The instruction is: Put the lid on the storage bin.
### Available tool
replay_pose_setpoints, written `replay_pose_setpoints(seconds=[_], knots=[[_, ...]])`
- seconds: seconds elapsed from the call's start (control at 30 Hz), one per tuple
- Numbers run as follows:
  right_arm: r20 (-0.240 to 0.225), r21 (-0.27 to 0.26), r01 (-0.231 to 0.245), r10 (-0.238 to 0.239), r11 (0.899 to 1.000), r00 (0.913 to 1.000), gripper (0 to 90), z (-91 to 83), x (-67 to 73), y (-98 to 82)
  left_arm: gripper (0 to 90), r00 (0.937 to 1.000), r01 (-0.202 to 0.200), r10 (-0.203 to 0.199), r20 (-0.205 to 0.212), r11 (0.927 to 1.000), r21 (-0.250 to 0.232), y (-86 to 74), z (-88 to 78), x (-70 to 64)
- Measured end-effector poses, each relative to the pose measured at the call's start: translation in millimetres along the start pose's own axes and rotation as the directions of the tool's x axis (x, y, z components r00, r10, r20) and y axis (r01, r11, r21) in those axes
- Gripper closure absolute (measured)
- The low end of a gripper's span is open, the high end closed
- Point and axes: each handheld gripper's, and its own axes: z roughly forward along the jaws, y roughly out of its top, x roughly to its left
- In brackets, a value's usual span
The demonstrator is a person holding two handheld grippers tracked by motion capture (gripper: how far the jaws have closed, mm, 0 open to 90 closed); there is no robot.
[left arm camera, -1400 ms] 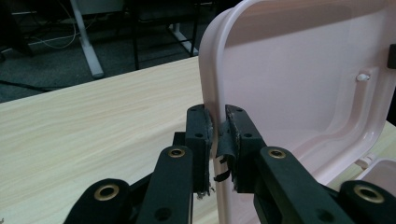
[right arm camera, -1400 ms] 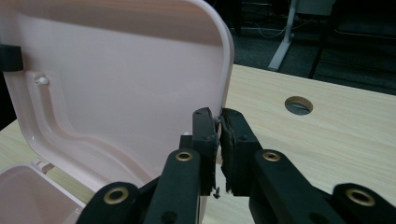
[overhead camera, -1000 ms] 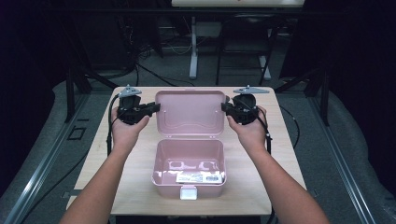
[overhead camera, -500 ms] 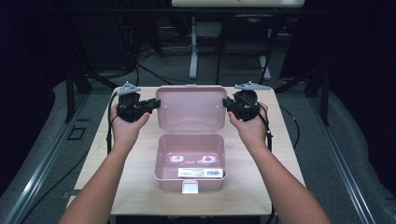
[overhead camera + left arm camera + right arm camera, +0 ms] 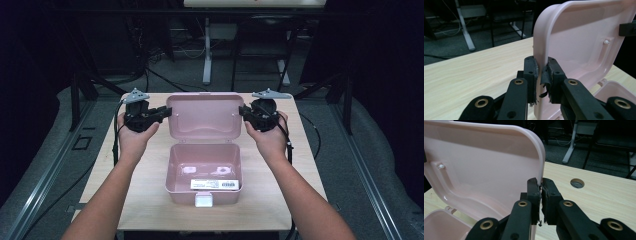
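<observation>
While lid (image 5: pixel 205 114) stands raised, both grippers' jaws pinch its edges.

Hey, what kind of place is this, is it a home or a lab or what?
Probably a lab or recording studio, not a home: a bare wooden table with a cable hole, dark surroundings, loose cables on the floor, and desk legs behind.

Materials / finish

Box (image 5: pixel 204 172) and lid (image 5: pixel 205 116): pale pink moulded plastic, smooth, soft semi-gloss sheen. Paper label (image 5: pixel 215 184) inside the box, white, matt. Bench (image 5: pixel 300 165): light wood-grain top, matt. Left gripper (image 5: pixel 541 75) and right gripper (image 5: pixel 540 192): matt black plastic jaws, brass-coloured metal rivets, frayed black pad lining; grey matt top plates.
</observation>
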Motion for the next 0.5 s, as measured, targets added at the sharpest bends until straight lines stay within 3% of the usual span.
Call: replay_pose_setpoints(seconds=[0.5], knots=[[-0.023, -0.005, 0.040, -0.040, 0.999, 0.9989, 84.2, -13.3, 7.4, -6.5, 77.9, 0.9993, -0.036, 0.036, 0.011, 0.9993, 0.005, -0.9, -10.1, -8.1]])
